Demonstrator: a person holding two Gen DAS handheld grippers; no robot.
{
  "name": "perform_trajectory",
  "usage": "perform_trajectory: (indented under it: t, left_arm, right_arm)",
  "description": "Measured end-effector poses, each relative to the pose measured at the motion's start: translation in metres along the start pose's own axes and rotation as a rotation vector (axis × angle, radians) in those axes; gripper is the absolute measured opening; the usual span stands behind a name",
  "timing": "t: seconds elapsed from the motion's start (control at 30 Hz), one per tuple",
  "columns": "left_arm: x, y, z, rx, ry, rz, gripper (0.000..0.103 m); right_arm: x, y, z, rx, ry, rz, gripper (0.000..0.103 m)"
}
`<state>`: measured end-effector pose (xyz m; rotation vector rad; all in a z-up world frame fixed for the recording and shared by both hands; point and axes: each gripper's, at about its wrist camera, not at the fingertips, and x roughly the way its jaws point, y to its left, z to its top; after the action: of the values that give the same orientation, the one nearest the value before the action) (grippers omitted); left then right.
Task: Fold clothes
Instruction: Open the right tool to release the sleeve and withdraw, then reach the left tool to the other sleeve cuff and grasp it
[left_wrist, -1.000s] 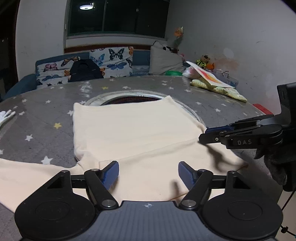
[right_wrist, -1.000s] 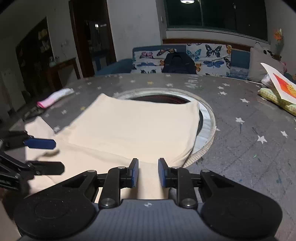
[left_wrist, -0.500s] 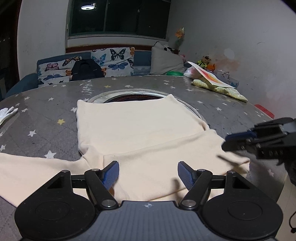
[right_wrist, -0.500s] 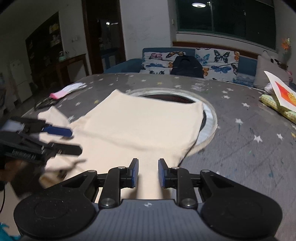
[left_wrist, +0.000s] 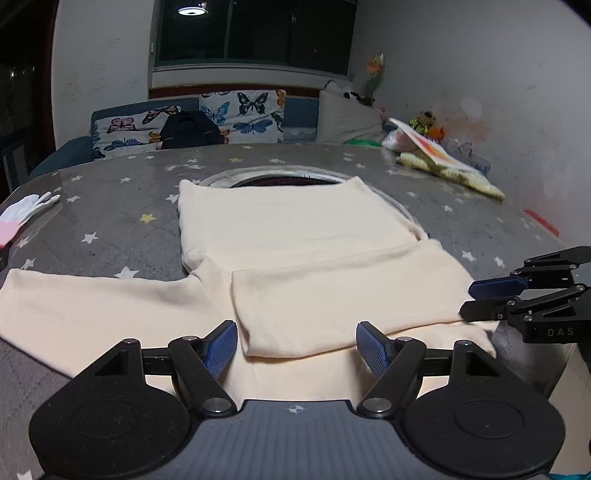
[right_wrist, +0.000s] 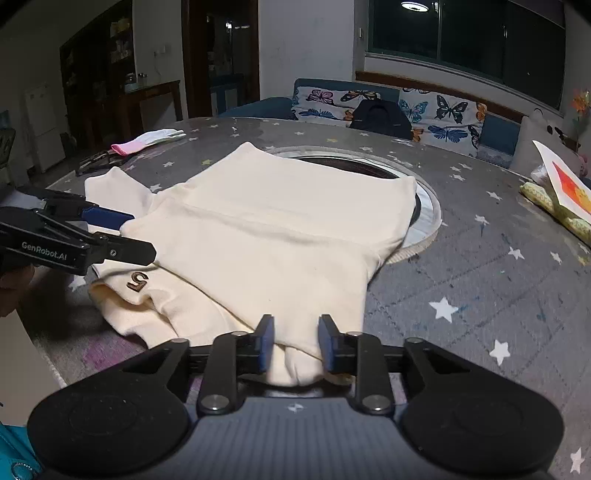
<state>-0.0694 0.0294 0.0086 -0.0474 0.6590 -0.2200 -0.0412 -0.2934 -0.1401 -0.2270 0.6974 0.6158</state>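
Observation:
A cream long-sleeved top (left_wrist: 295, 236) lies flat on the star-patterned round table (left_wrist: 110, 206). One sleeve (left_wrist: 351, 295) is folded across its lower body, and the other sleeve (left_wrist: 81, 306) stretches out to the left. My left gripper (left_wrist: 297, 349) is open wide at the near hem, straddling the folded sleeve's end. In the right wrist view the left gripper (right_wrist: 136, 236) hovers by a brown "5" mark (right_wrist: 137, 281). My right gripper (right_wrist: 296, 343) stands narrowly open at the top's right edge, with a bulge of cloth (right_wrist: 295, 363) between its pads. From the left wrist view, the right gripper (left_wrist: 467, 301) is low over that edge.
A white and pink glove (left_wrist: 26, 212) lies at the table's left rim. A round recessed opening (left_wrist: 288, 181) sits mid-table under the top's far hem. A booklet on a yellow-green cloth (left_wrist: 443, 162) lies far right. Beyond the table stands a butterfly-print sofa with a black backpack (left_wrist: 188, 129).
My right gripper has drawn back from over the top's middle to its right edge and dropped low. The folded sleeve now lies flat. The left gripper stays open at the near hem.

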Motion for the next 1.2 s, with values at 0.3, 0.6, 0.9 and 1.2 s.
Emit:
perform_trajectory:
  t: [0.3, 0.6, 0.9, 1.2]
  left_arm:
    - [-0.031, 0.038, -0.003, -0.107, -0.064, 0.117, 0.074]
    - [-0.047, 0.100, -0.005, -0.248, -0.082, 0.322, 0.074]
    - [-0.048, 0.159, -0.002, -0.396, -0.091, 0.494, 0.074]
    - [-0.030, 0.195, 0.003, -0.488, -0.079, 0.522, 0.064]
  right_arm:
    - [0.016, 0.028, 0.034, -0.035, -0.071, 0.095, 0.043]
    - [0.066, 0.089, 0.063, -0.162, -0.048, 0.213, 0.043]
    - [0.064, 0.092, 0.058, -0.153, -0.028, 0.216, 0.044]
    - [0.041, 0.085, 0.063, -0.122, -0.081, 0.222, 0.044]
